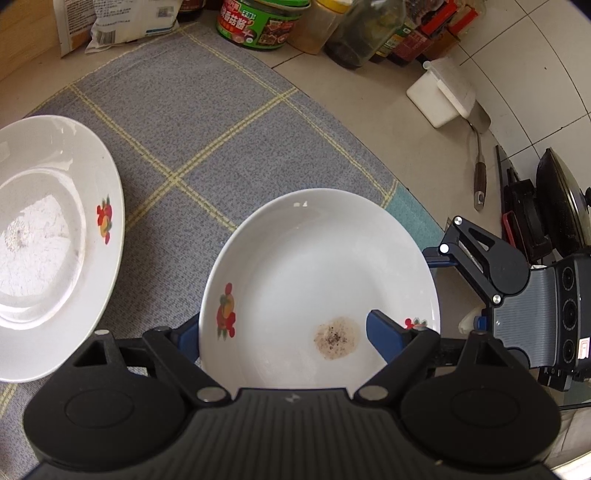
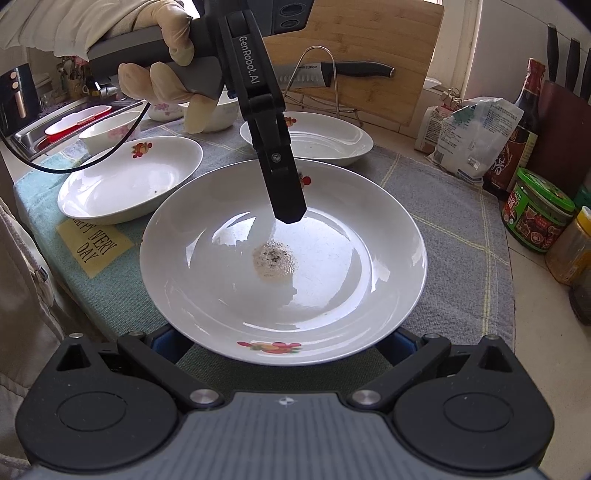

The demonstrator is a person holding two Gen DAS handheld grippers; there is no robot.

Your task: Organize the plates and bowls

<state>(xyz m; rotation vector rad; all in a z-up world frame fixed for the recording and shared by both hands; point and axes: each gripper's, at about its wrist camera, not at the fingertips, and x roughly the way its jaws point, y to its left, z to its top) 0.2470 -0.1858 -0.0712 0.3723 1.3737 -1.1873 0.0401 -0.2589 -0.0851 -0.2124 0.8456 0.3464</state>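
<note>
A white stained plate (image 1: 317, 266) (image 2: 284, 258) with fruit prints lies on the grey checked cloth (image 1: 192, 122). My left gripper (image 1: 284, 325) is open and straddles its rim. One blue finger (image 1: 384, 332) reaches over the inside, and the other (image 1: 188, 332) sits behind the rim. In the right wrist view that upper finger (image 2: 284, 192) hovers over the plate's far side, held by a gloved hand (image 2: 162, 77). My right gripper (image 2: 284, 343) (image 1: 461, 251) is at the opposite rim, jaws wide, both tips hidden under the plate's edge.
A second plate (image 1: 48, 240) (image 2: 306, 136) with white residue and a third plate (image 2: 129, 181) lie nearby. Two bowls (image 2: 110, 129) (image 2: 214, 114) stand behind. Jars and bottles (image 2: 535, 214) (image 1: 258, 26), a knife on a rack (image 2: 332, 70), a spatula (image 1: 480, 166) and a white box (image 1: 439, 96) ring the cloth.
</note>
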